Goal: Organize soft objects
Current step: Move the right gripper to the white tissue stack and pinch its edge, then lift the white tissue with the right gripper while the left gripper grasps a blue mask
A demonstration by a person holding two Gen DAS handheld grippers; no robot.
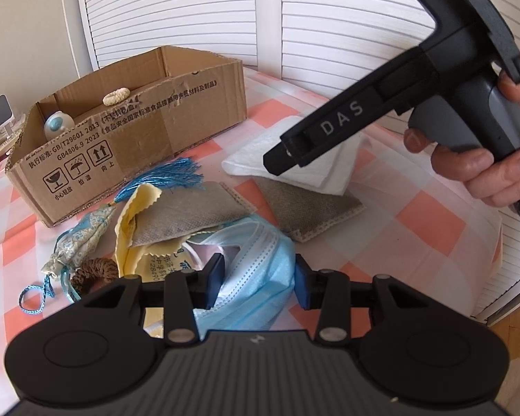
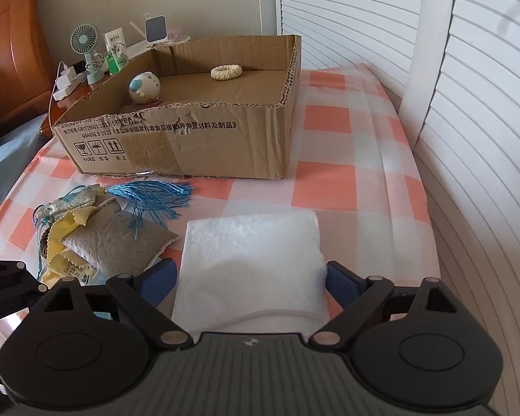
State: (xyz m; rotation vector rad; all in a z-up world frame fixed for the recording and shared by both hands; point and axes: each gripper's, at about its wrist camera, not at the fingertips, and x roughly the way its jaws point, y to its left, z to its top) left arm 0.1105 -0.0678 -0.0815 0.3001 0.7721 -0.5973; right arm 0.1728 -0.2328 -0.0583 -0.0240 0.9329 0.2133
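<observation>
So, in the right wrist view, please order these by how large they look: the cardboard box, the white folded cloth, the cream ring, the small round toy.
1. cardboard box
2. white folded cloth, though it is much nearer the camera
3. and 4. cream ring and small round toy: they look alike in size, so no ranking.

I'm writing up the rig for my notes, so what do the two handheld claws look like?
Both are matte black, with hinged linkage arms, silver rivets and blue pads: the left claw and the right claw. Seen from the left wrist view, the right one has a grey pistol grip, white "DAS" lettering and a black cable. No sleeve shows.
</observation>
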